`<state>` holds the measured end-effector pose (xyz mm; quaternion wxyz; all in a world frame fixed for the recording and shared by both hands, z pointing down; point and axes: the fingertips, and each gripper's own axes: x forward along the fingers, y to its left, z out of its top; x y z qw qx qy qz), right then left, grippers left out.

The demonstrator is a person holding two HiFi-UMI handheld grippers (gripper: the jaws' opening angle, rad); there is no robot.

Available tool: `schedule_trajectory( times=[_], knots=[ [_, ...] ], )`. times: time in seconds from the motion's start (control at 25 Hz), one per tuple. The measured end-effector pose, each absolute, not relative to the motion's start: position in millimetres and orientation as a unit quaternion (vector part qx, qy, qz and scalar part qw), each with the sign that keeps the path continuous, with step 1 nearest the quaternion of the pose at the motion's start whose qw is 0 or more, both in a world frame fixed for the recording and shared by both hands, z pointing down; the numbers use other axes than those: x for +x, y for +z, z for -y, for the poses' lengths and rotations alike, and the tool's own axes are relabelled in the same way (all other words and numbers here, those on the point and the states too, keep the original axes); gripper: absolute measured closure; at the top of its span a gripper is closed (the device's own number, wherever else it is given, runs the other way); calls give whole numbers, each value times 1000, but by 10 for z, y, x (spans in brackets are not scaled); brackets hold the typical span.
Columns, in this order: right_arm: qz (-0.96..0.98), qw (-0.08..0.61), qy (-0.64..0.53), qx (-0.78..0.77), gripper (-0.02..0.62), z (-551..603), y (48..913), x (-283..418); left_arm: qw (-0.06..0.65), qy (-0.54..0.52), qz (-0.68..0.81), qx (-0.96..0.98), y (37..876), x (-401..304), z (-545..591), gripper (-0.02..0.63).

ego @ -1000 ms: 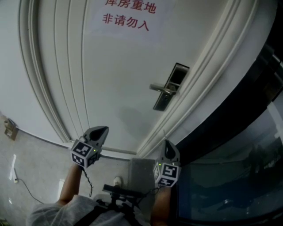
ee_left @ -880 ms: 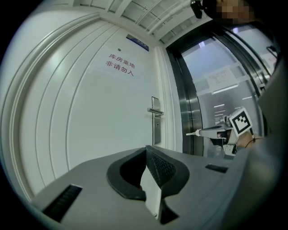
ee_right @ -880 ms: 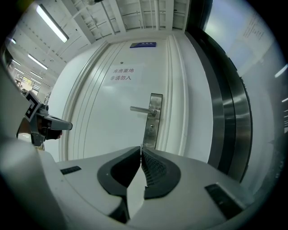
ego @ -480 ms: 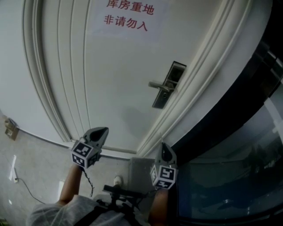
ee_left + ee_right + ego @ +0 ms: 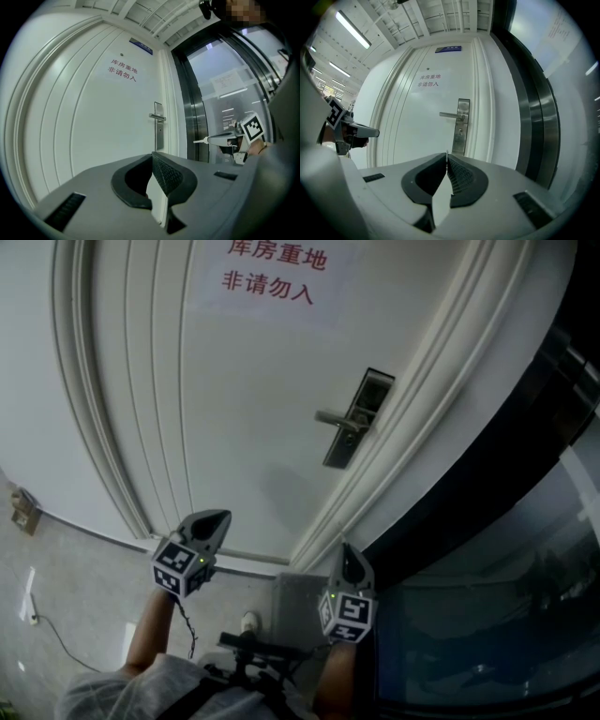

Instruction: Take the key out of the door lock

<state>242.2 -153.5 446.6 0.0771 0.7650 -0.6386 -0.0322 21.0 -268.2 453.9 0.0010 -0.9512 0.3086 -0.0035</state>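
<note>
Nearest, low in the head view: left gripper (image 5: 220, 515) and right gripper (image 5: 349, 550), side by side, both aimed at the door and well short of it. Jaws of both closed tip to tip, nothing between them.

Beyond, white panelled door (image 5: 253, 418). On its right side, metal lock plate (image 5: 359, 418), lever handle (image 5: 335, 418) sticking out to the left. Below the handle, a small keyhole spot (image 5: 460, 132); key too small to make out there.

Higher up, paper notice (image 5: 272, 273) with 2 lines of red characters. Right of the door, glass panel (image 5: 487, 615) in a dark frame.
</note>
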Motion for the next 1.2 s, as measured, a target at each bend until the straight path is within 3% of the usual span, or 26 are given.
schedule_trajectory(
  times=[1.2],
  knots=[
    [643,64,-31,763,577,1473,4439,2448,4,-4,-306,-952,4487,322,2621,601]
  ],
)
